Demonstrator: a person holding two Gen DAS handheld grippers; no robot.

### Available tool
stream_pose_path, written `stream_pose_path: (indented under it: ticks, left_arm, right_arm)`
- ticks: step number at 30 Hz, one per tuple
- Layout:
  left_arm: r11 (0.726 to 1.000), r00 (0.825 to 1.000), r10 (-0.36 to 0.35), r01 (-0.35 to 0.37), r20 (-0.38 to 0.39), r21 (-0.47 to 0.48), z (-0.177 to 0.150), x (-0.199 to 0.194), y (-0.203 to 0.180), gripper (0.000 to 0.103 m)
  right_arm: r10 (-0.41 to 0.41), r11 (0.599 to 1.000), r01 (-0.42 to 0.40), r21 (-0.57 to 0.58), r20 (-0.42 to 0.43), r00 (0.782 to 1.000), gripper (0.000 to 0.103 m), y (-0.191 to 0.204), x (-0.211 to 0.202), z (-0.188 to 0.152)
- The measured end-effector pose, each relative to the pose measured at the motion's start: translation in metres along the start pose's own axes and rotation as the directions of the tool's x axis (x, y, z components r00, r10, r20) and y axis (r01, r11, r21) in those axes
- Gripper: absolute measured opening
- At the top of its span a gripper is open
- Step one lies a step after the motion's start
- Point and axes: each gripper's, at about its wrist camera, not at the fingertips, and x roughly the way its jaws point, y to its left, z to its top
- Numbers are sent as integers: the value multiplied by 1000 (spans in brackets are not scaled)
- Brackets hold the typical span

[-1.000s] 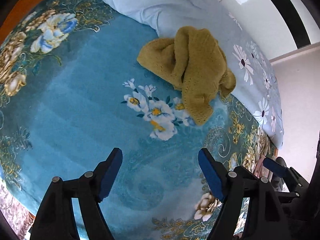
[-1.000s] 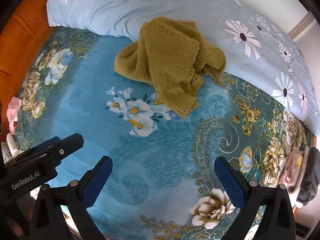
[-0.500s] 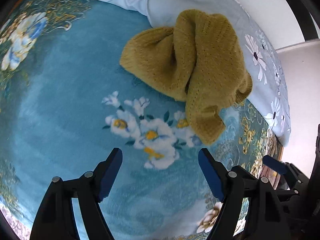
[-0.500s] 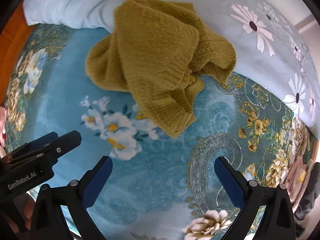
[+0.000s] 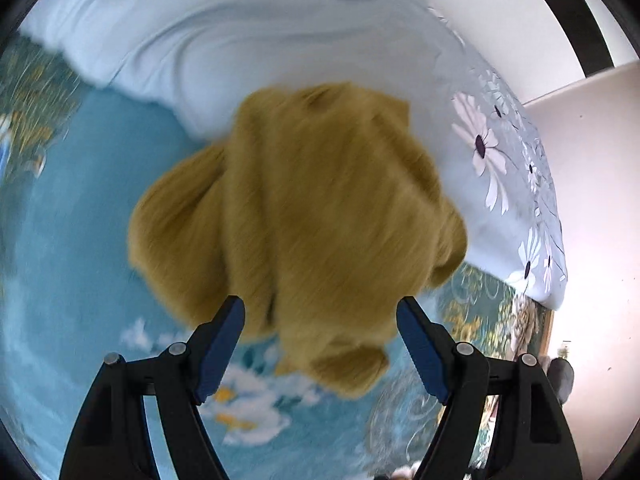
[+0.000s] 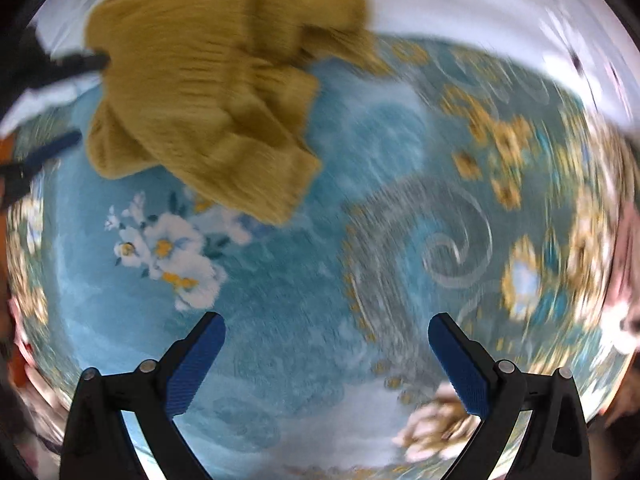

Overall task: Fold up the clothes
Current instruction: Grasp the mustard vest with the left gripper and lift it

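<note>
A crumpled mustard-yellow knitted sweater (image 5: 304,216) lies in a heap on a teal flowered bedspread (image 5: 80,240), partly against a pale blue quilt. My left gripper (image 5: 320,316) is open, its blue-padded fingers straddling the sweater's near edge without closing on it. In the right wrist view the sweater (image 6: 212,92) lies at the upper left, and my right gripper (image 6: 326,332) is open over bare bedspread (image 6: 304,320), well short of the cloth. The left gripper's fingers (image 6: 52,148) show blurred at that view's left edge beside the sweater. Both views are motion-blurred.
A light blue quilt with white daisies (image 5: 248,48) is bunched along the far side of the bed. White wall (image 5: 592,200) rises past the bed's right edge. Pinkish cloth (image 6: 624,240) lies blurred at the right rim.
Both grippers have moved forward toward the sweater, which now looms much larger. The left gripper has reached its near edge; the right swung to its right side. Both stay open.
</note>
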Motion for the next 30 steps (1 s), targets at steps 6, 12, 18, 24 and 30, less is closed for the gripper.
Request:
stream_pose_path:
  ticks: [6, 12, 18, 24, 30]
  left_arm:
    - [998, 999, 36, -36, 4, -55, 16, 5, 4, 57]
    - [986, 998, 68, -64, 18, -151, 13, -8, 38, 7]
    - [956, 997, 55, -39, 48, -289, -43, -65, 116, 6]
    - [979, 990, -3, 31, 139, -203, -82, -136, 117, 6]
    - [996, 964, -80, 67, 254, 60, -104, -215, 55, 6]
  right_arm:
    - [33, 986, -28, 166, -32, 999, 103, -38, -1, -45]
    - [41, 970, -36, 239, -17, 999, 103, -60, -17, -74]
    - [98, 951, -100, 292, 20, 995, 103, -63, -32, -89]
    - [160, 946, -175, 272, 78, 984, 103, -51, -53, -107]
    - [234, 922, -269, 277, 153, 960, 103, -61, -77, -126]
